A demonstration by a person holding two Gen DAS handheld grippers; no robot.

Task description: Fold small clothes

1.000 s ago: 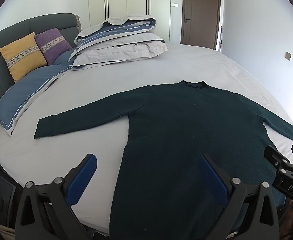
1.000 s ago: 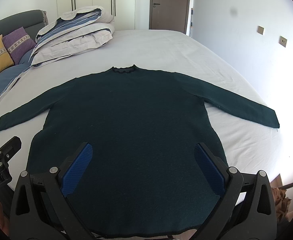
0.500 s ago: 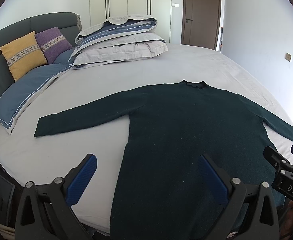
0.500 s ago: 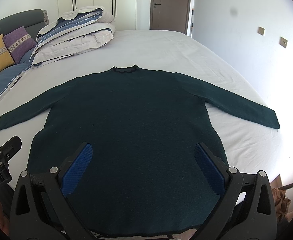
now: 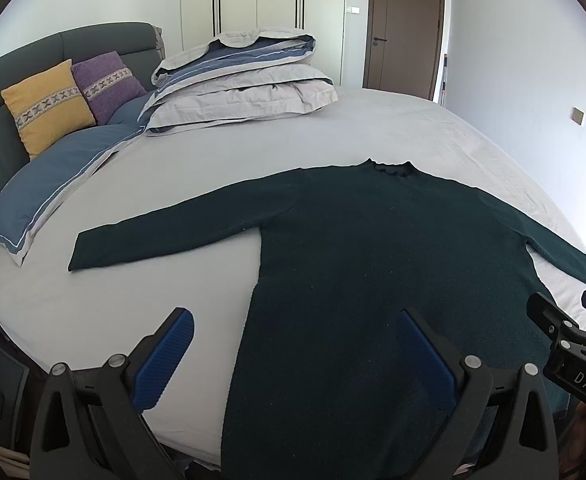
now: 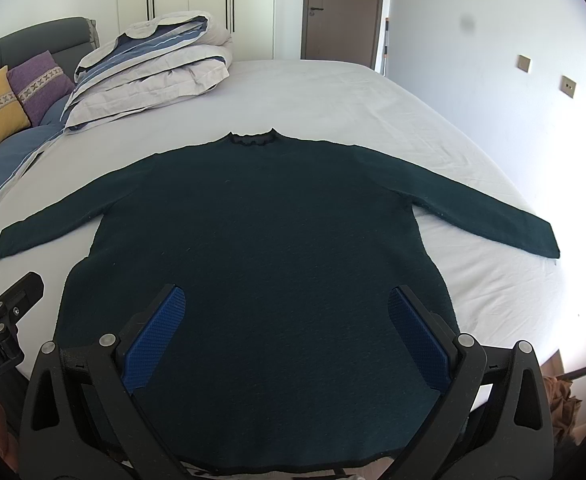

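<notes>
The dark green sweater [image 6: 261, 240] lies flat on the bed [image 6: 333, 92], collar away, sleeves spread crosswise; both tools gape empty at its hem, left tool [image 5: 293, 356] probably nearer the sweater's left sleeve, right tool [image 6: 287, 334] mid-hem.

left wrist: bed's foot, left | right wrist: centred | shared: sweater [image 5: 373, 264]

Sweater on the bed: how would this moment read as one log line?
stage: pre-fold | dark green sweater: flat on bed, sleeves spread | left gripper: open, empty | right gripper: open, empty, above hem
</notes>
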